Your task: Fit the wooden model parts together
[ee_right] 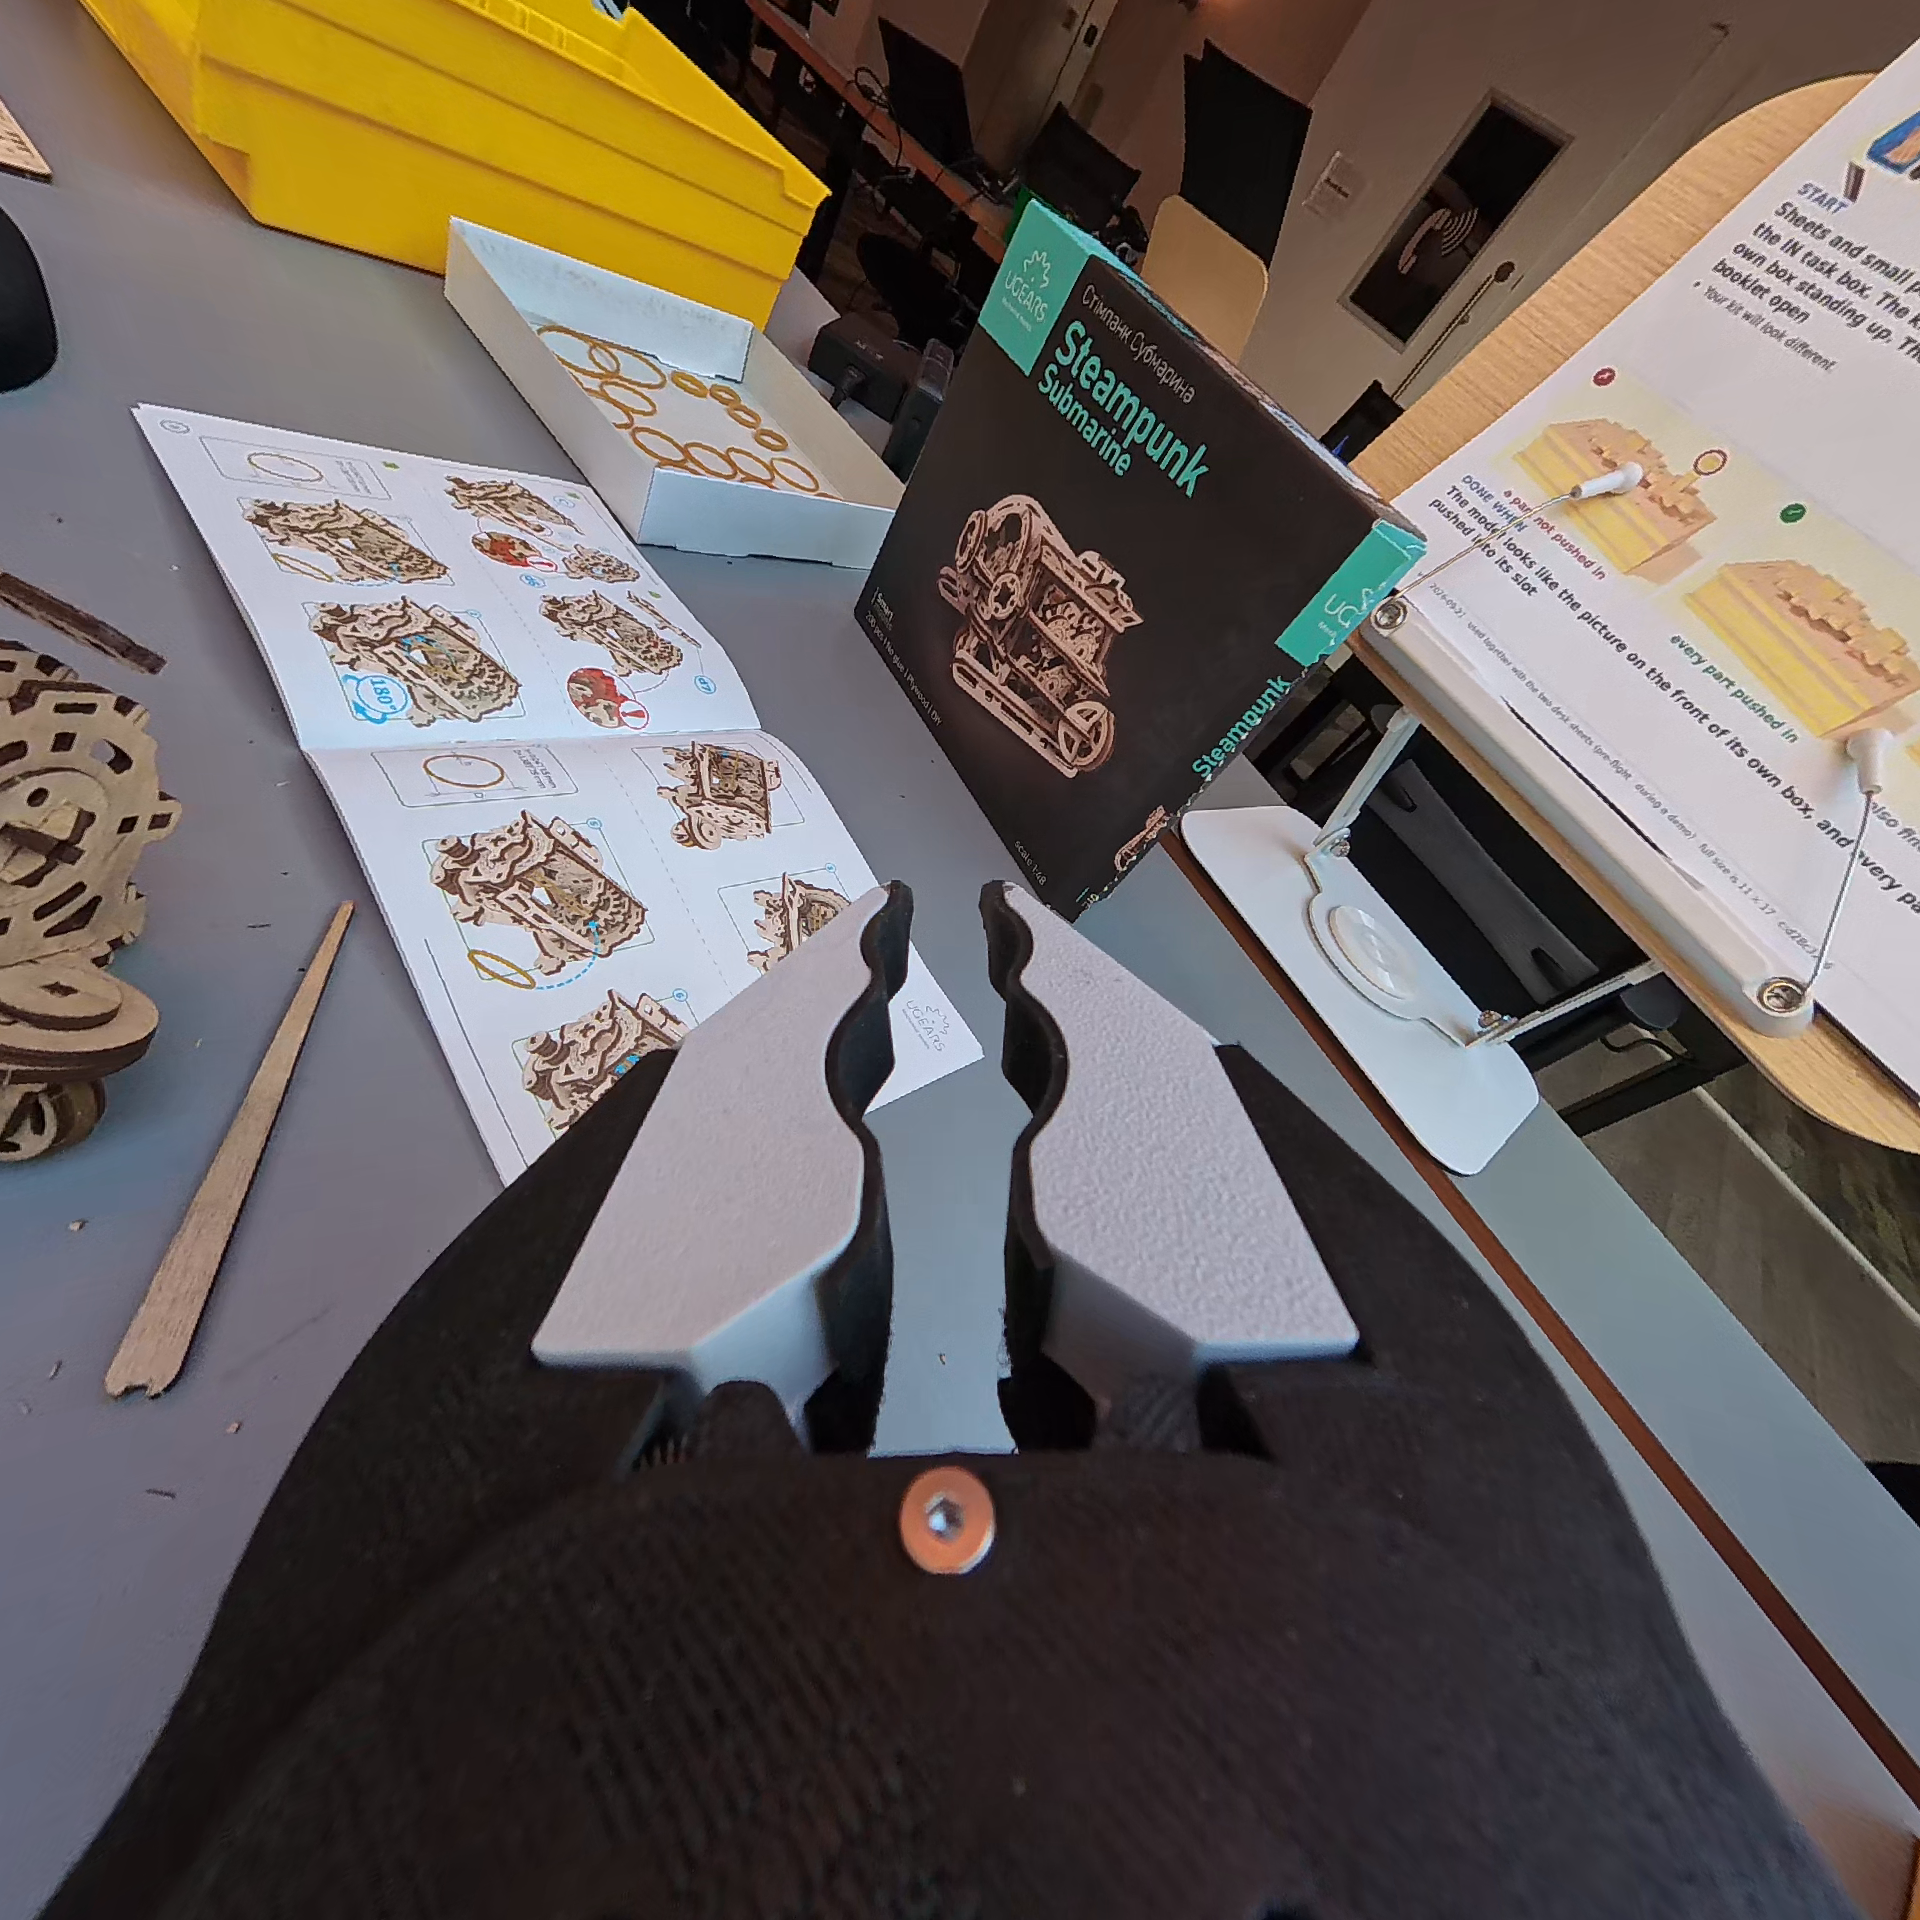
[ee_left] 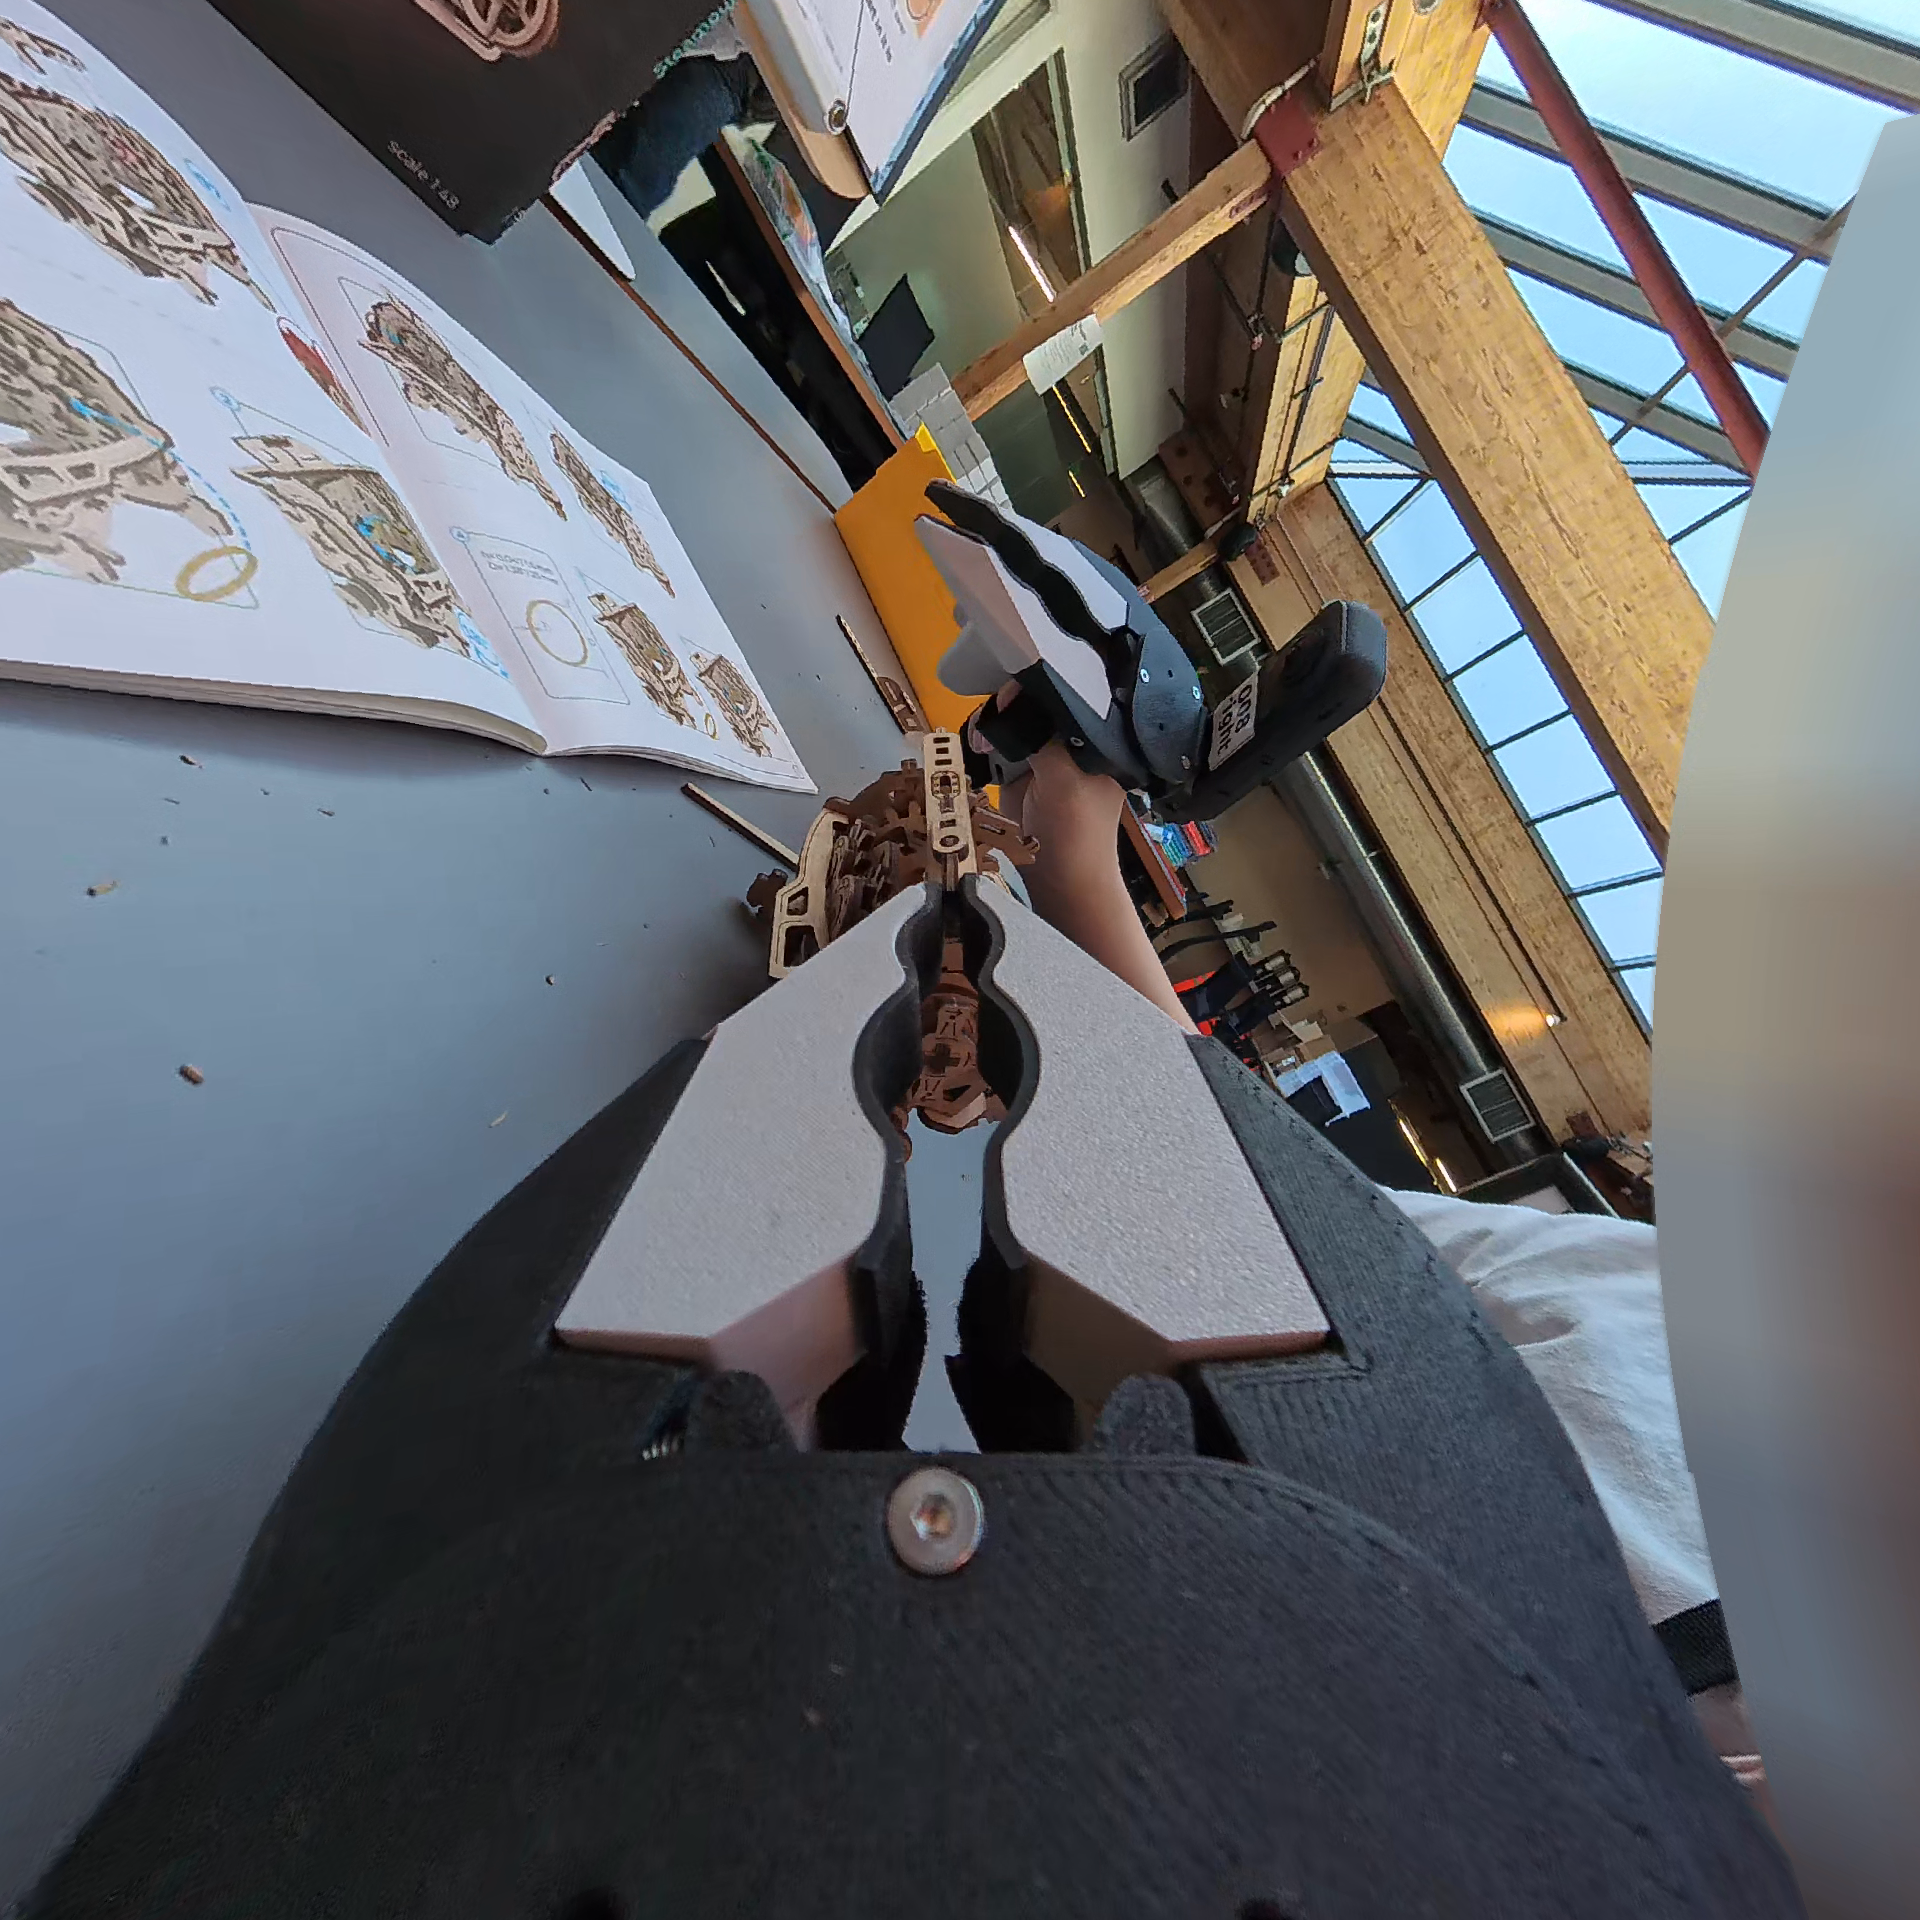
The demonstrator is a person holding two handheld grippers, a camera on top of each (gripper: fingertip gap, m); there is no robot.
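My left gripper [ee_left: 948, 894] is shut on a slim wooden part [ee_left: 943, 805] that sticks out past the tips; more of this piece shows in the hollow between the pads. Just beyond it the wooden model [ee_left: 847, 883] stands on the grey table. In the left wrist view my right gripper [ee_left: 951, 520] is held by a hand above and behind the model. In the right wrist view my right gripper [ee_right: 945, 894] is open and empty above the table, with the model [ee_right: 62, 831] at the left edge.
An open instruction booklet [ee_right: 520, 727] lies ahead. A thin wooden stick [ee_right: 229, 1143] lies beside the model. A dark kit box [ee_right: 1101, 582] stands upright. A white tray [ee_right: 727, 520] holds rubber rings. Yellow bins [ee_right: 468, 135] sit behind. A sheet stand [ee_right: 1714, 520] is at right. There is about 20 cm between the tips of the two grippers.
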